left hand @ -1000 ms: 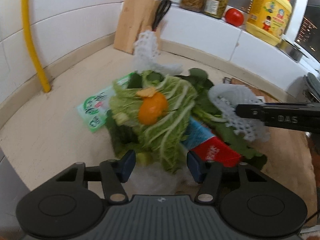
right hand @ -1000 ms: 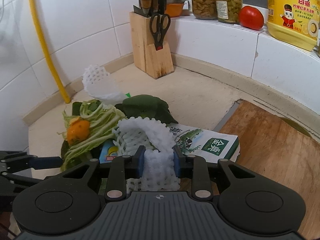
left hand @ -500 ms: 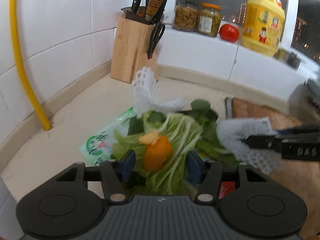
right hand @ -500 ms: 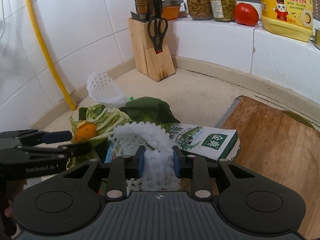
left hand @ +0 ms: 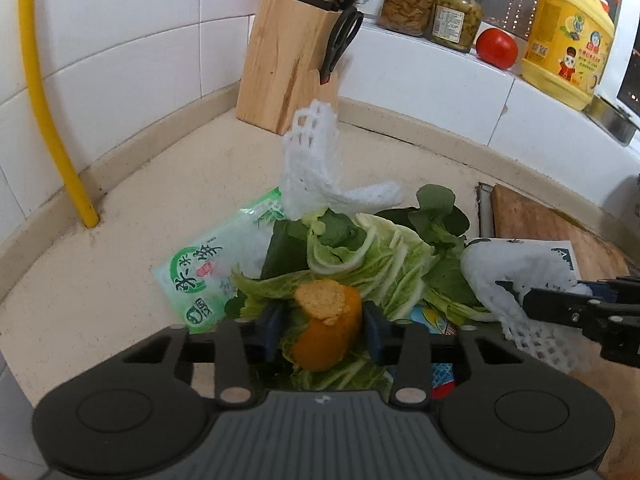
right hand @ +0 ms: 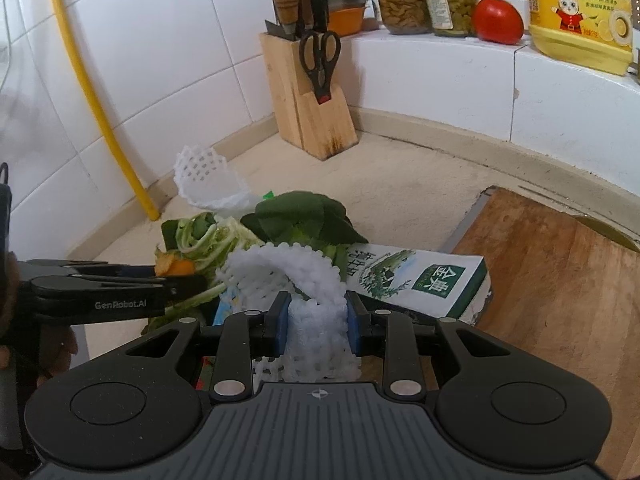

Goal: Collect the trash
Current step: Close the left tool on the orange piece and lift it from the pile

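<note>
Left tool closing around orange peel | right tool grips foam net | peel base hidden by leaves

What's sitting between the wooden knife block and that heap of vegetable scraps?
A white foam fruit net stands at the heap's far edge; beyond it, bare countertop runs to the knife block. Both views show this.

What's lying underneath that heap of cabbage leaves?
Under the cabbage leaves a green-and-white plastic bag sticks out on one side and a blue-and-red wrapper on the other. Anything else beneath is covered.
</note>
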Available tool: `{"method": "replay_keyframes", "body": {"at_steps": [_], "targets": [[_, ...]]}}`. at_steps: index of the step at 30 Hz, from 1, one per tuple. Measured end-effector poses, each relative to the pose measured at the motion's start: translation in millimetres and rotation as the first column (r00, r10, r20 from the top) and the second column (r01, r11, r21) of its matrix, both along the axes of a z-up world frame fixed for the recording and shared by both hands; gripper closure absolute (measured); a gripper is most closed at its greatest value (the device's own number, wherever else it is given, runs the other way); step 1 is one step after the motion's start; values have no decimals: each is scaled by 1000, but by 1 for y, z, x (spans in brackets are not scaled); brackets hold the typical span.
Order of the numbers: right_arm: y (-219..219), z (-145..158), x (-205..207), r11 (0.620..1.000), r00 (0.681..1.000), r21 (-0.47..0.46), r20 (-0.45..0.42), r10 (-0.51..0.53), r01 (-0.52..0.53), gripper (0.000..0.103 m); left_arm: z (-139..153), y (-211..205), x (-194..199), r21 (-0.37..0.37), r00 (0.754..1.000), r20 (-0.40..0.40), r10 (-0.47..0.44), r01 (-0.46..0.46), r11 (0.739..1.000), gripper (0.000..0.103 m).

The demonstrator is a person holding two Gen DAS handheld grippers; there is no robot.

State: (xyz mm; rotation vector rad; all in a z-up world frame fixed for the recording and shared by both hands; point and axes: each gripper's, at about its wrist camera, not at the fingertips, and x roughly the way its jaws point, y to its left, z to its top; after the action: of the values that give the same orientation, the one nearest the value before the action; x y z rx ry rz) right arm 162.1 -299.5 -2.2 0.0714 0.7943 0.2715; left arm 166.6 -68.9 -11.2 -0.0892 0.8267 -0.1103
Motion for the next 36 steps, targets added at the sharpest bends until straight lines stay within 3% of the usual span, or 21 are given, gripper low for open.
{"method": "replay_keyframes", "body": {"at_steps": [1, 3, 5, 7, 8, 12, 23, 31, 36], "targets": [[0, -2, 1, 1000, 1000, 3, -8, 3, -3, 67, 1, -2, 0, 10, 1000, -3, 0, 0, 1000, 81], [0, -5, 4, 1000, 1000, 9, -18, 8, -8, 65, 3, -4, -1, 27, 1000, -11, 9, -9, 1000, 85], [2, -9, 6, 1000, 999, -3, -31, 30, -30, 56, 5, -6, -2, 38, 1000, -25, 17, -16, 999, 87], [3, -13, 7, 999, 999, -5, -39, 32, -32, 60, 8, -8, -5, 47, 1000, -22, 17, -16, 999, 89], [3, -14, 7, 999, 998, 6, -42, 38, -38, 68, 10, -9, -8, 51, 1000, -17, 16, -16, 999, 89], [4, -3, -4, 999, 999, 13, 7, 35, -35, 71, 19, -9, -24, 38, 1000, 1, -10, 10, 999, 91], [23, 34, -53, 998, 995, 52, 101, 13, -18, 73, 48, 23, -74, -48, 997, 74, -4, 8, 999, 92], [44, 38, -70, 998, 993, 50, 119, 24, -30, 73, 50, 35, -93, -71, 996, 90, 21, -15, 997, 92], [45, 35, -71, 999, 994, 52, 108, 3, -9, 73, 45, 57, -90, -132, 996, 83, 38, -27, 991, 92]]}}
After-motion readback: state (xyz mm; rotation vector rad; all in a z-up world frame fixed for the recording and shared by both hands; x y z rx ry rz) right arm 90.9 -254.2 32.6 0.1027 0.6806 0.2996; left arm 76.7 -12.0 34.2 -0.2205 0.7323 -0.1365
